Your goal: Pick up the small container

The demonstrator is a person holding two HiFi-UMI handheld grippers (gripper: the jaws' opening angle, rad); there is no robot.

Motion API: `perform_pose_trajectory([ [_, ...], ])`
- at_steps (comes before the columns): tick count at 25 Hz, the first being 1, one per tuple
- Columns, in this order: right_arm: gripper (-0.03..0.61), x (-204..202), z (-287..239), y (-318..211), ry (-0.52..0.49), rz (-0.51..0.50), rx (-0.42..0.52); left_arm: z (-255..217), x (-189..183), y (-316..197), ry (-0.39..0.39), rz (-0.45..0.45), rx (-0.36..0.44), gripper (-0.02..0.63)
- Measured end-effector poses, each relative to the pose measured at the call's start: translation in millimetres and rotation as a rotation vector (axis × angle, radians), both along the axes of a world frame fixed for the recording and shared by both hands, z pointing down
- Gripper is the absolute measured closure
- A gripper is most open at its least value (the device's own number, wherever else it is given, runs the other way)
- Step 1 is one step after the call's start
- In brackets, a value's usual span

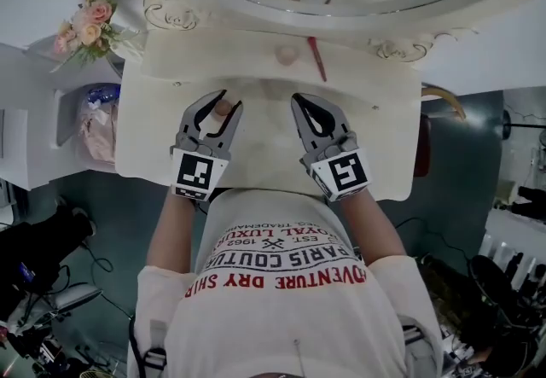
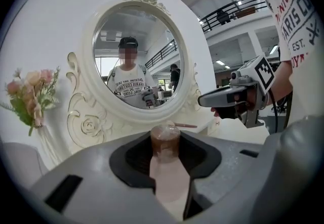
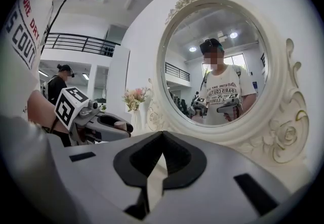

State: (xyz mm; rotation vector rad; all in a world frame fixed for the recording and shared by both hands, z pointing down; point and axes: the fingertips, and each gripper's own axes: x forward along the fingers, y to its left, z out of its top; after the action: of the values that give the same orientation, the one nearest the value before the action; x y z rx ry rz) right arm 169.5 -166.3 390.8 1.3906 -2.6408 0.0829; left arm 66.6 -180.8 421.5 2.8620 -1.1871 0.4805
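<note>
You've got the small container (image 2: 165,142) pinched at the tips of your left hand-held gripper (image 1: 223,110) over the tabletop (image 1: 153,142), with your right hand-held gripper (image 1: 299,101) closed and empty just beside it.

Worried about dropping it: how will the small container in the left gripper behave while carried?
The container looks small, so it is probably light. Its round, smooth-looking body, held between the left gripper's jaws, may slip or twist if the squeeze loosens. Laid on its side, it would likely roll.
</note>
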Motion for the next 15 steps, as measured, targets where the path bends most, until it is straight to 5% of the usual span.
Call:
perform_pose_trajectory([
  [15, 0.58, 28.4, -50.3, 21.8, -0.013, 0.059, 0.067, -86.0, 6.2, 12.9, 0.074, 0.011, 0.053, 0.476],
])
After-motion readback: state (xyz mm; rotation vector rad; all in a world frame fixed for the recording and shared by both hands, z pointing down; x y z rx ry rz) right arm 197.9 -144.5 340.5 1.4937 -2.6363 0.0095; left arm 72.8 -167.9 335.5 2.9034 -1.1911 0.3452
